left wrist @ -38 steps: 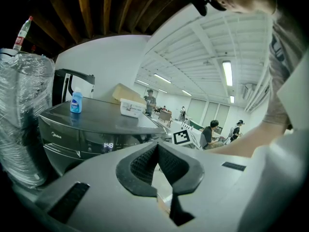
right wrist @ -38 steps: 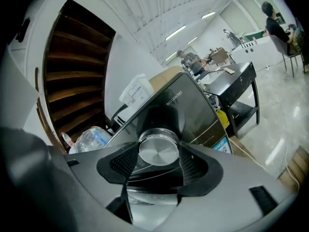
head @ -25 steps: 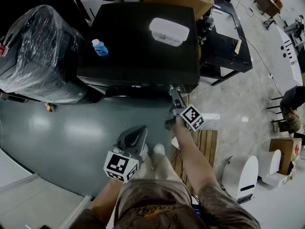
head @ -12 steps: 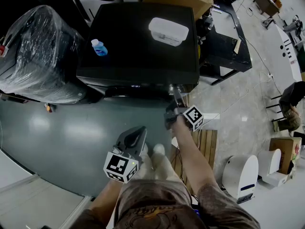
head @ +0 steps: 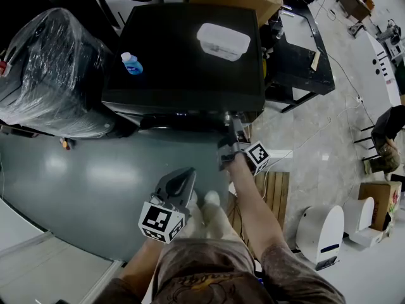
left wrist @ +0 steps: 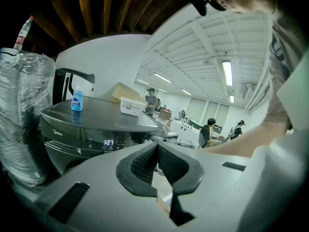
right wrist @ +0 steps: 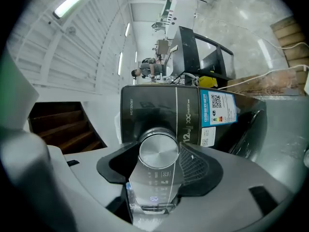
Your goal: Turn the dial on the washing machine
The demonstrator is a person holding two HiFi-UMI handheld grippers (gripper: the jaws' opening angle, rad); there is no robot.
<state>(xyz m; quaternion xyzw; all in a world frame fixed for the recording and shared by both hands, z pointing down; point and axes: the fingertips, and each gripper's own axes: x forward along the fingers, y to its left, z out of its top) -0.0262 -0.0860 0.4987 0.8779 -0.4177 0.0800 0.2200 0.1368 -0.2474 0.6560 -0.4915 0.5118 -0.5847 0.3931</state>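
Head view, position: The right hand-held gripper (head: 230,124) reaches to the front right corner of the washing machine (head: 190,62). The left hand-held gripper (head: 186,175) hangs well back from the machine, over the floor.
Head view, change: Against the frame a second ago, the right marker cube (head: 257,156) shows a narrower, turned face. The gripper has rolled about its own axis without shifting place. The left gripper, blue bottle (head: 131,63) and white box (head: 224,41) are unmoved.
Left gripper view, state: Jaws together, nothing between them. It is idle, facing the machine's lit display (left wrist: 109,142).
Right gripper view, state: Jaws drawn in narrow around the dial (right wrist: 158,151), a brushed-metal knob on the front panel, which sits between the pads.
Right gripper view, risk: The knob's rim looks smooth, so the pads could slip round it and the dial would stay put while the wrist turns.
Right gripper view, second risk: If the roll drifts off the knob's axis, the jaws would pry sideways or slide off the front. Over-rotation could pass the intended setting.
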